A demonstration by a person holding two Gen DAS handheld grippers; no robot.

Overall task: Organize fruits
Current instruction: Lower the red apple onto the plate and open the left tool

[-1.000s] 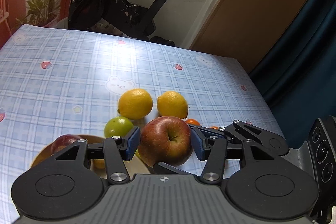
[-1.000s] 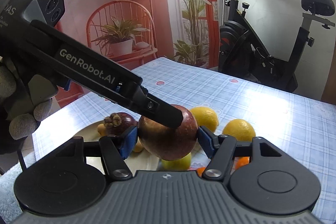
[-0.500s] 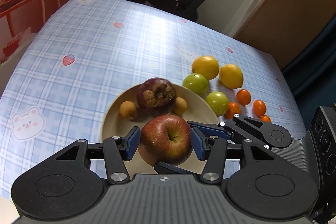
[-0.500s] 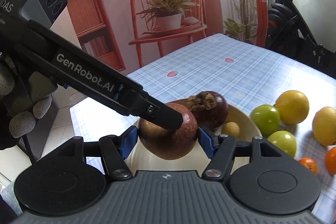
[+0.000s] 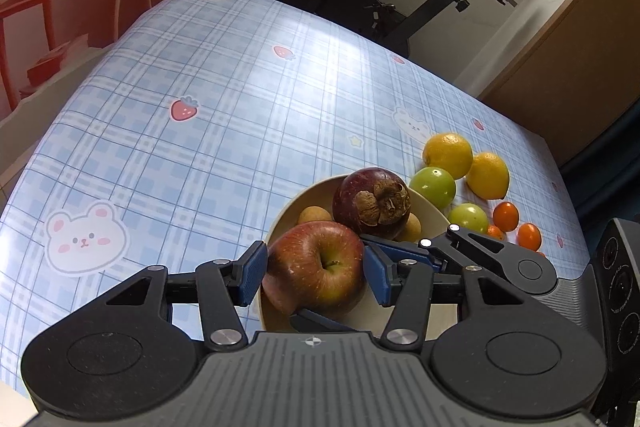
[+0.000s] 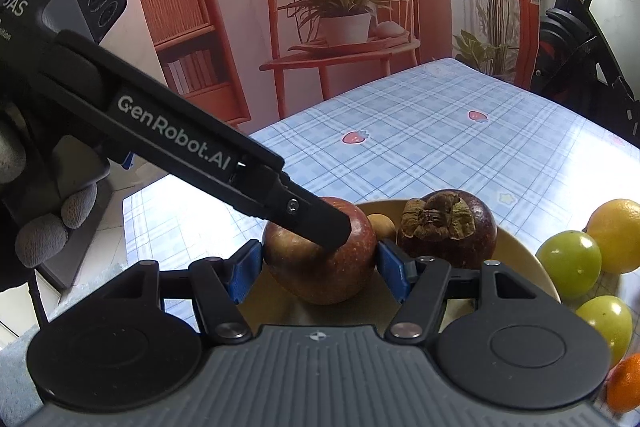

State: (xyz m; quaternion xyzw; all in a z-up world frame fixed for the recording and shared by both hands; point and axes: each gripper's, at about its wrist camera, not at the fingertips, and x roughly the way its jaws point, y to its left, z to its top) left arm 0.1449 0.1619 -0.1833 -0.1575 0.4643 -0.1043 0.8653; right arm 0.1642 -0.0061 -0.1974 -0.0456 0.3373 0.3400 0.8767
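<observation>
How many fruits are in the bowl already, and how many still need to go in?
Done: the dark purple mangosteen and two small tan fruits lie in the beige bowl. In hand: both grippers clamp the red apple above it. Left on the blue checked tablecloth: two yellow lemons, two green fruits, several small oranges.

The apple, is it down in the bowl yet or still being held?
Held: both grippers are shut on the apple over the bowl. Whether its underside touches the bowl, cannot tell.

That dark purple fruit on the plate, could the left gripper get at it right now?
Probably not. The left gripper and right gripper are both clamped on the apple, so its jaws are full; the mangosteen sits just beyond on the plate.
</observation>
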